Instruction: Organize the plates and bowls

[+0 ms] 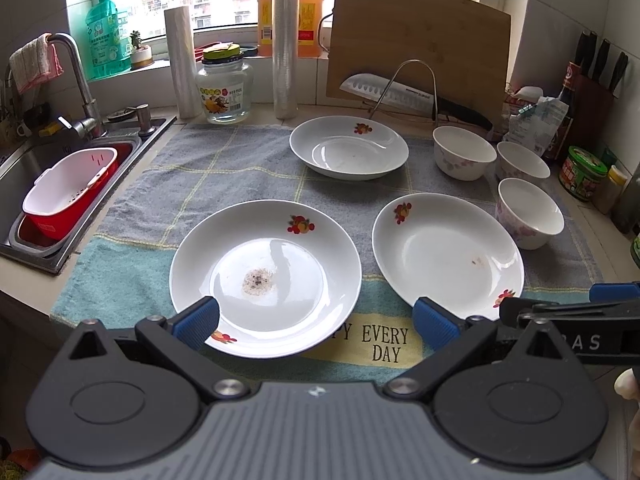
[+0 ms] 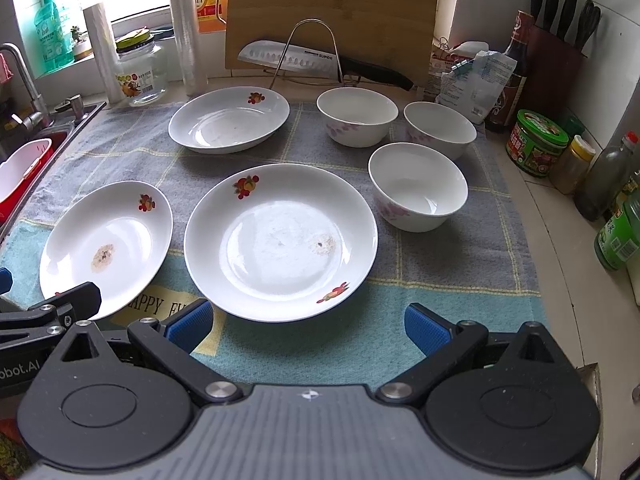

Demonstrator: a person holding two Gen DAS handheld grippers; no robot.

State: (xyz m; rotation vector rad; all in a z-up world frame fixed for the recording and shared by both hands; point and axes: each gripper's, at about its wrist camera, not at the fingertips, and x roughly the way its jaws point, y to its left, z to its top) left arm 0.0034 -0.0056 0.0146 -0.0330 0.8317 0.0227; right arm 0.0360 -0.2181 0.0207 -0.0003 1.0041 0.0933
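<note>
A: How are the two grippers sitting?

B: The left gripper (image 1: 316,322) is hovering with its blue pads spread wide, holding nothing, low over the near rim of the left plate (image 1: 266,276). The right gripper (image 2: 308,326) is likewise spread and empty, just short of the middle plate (image 2: 280,240).

A: And the rest of the crockery?

B: All of it is lying on the towel (image 2: 460,272): the far plate (image 2: 229,119) behind, and three bowls (image 2: 418,186) clustered to the right, close together; whether any are touching, I cannot tell.

A: What is worrying you?

B: The rims are thin, glazed and sloping, so a pad pinching one edge is probably going to slip, or tip the plate. The soft towel could be bunching under a pushed plate. Both grippers are crowding each other, and the residue on the left plate is going to smear whatever gets stacked on it.
</note>
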